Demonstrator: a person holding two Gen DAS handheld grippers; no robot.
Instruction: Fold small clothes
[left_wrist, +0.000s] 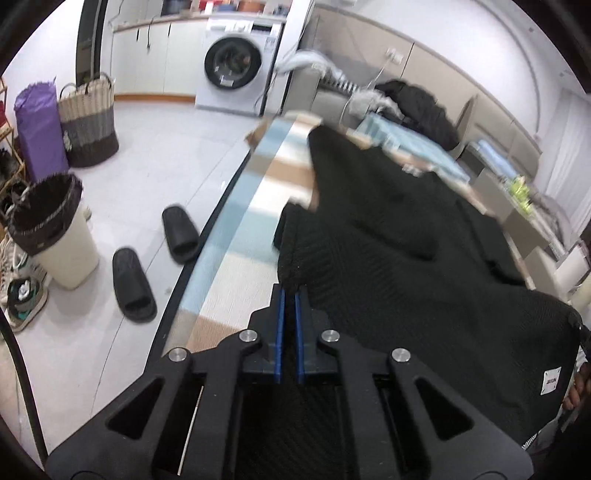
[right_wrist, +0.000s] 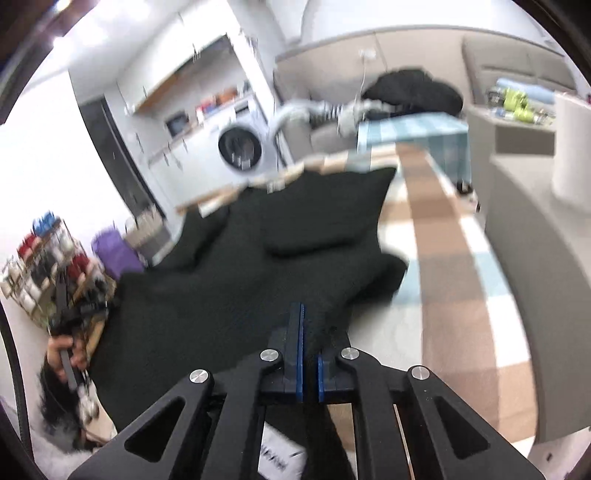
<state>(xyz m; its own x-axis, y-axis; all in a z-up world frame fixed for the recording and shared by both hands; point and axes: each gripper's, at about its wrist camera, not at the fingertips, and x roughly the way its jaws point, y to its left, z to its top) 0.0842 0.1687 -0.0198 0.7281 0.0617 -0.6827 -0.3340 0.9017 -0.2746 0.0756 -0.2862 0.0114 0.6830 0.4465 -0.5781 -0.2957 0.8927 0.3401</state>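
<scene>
We saw the bench (left_wrist: 236, 221) first, long and covered in a checked cloth of blue, tan and white, with most of its near half taken up by the black garment (left_wrist: 406, 258). The garment was a dark ribbed knit, rumpled, with one soft fold across its middle and a white label at the near hem. It lay on the bench, its near edge raised toward us.

The left claw (left_wrist: 290, 295) had its blue pads pressed together on the garment's near left edge. The right claw (right_wrist: 308, 314) was likewise pinched onto the near right edge, black cloth bunched between its pads and over the right one.

In our judgement the main risk was an uneven fold: both grips sat at the very edge of a loose knit, so the fabric might slip out of one claw during the lift and leave that side sagging. The middle crease could also get trapped inside the fold, and the far edge, close to a cardboard box (left_wrist: 284, 123), might drag against it.
</scene>
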